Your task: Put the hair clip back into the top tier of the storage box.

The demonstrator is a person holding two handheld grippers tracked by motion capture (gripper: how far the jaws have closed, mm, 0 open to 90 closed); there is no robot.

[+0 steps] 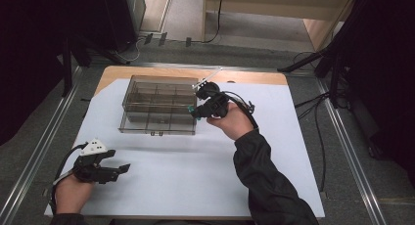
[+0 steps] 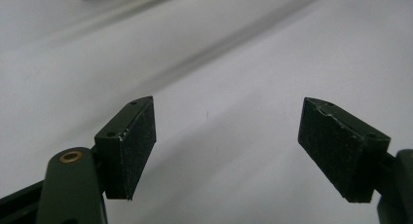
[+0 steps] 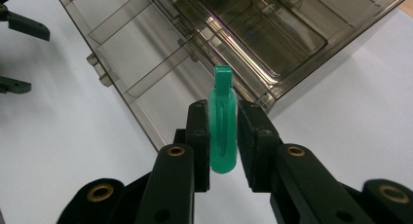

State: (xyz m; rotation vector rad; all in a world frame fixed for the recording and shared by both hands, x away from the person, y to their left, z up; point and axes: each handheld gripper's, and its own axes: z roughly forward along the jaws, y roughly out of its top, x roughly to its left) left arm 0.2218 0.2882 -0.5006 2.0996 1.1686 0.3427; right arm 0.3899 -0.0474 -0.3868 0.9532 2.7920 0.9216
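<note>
While the left gripper rests parted on the worktop, the right gripper clenches a green clip, its long axis pointing toward the compartment box just ahead.

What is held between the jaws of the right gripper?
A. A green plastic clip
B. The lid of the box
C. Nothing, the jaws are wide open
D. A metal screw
A: in the right gripper view, the right gripper has its jaws closed on a green plastic clip, beside the clear compartment box.
</note>
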